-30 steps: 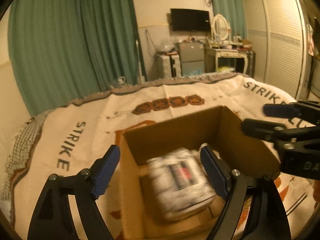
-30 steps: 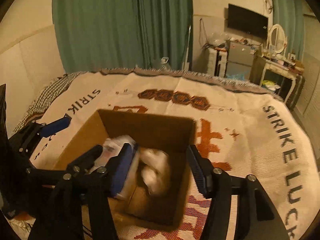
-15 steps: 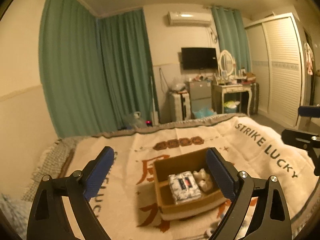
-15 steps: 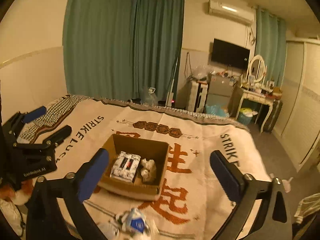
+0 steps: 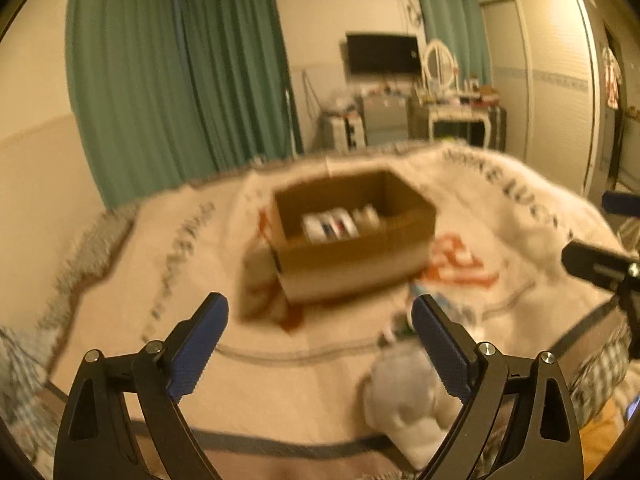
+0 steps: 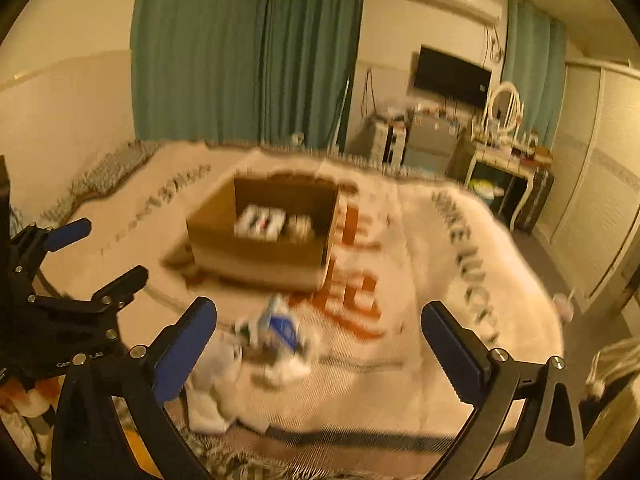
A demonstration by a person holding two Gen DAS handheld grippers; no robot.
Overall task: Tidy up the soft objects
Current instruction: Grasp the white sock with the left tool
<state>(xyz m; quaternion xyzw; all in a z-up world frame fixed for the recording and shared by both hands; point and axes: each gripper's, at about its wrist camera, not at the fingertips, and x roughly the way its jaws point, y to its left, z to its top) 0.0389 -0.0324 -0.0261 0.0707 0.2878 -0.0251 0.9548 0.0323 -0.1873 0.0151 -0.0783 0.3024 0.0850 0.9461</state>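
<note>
A: Landmark is the cardboard box. Going left to right. Left of it and nearer the camera, the left gripper hangs with fingers spread, nothing between them. Same in its own view, left gripper released and empty.

B: Inside the box?

A: Printed tissue pack on the left half, a crumpled white thing touching it on the right. Blurry, can't name the second one.

B: Loose items?

A: In front of the box on the blanket, a small heap: blue-and-white wrapper plus white soft pieces nearer the bed edge. In the left wrist view a white plush lump sits in front of the box, just beside the left gripper's right finger.

B: Right gripper?

A: Right gripper in front of the box, above that heap, fingers wide apart, holding nothing.

B: Step?

A: Looks like between placements, reaching for the next pick. Next move likely needs one gripper down over the heap, pinch one soft piece, carry it to the free right part of the box.
</note>
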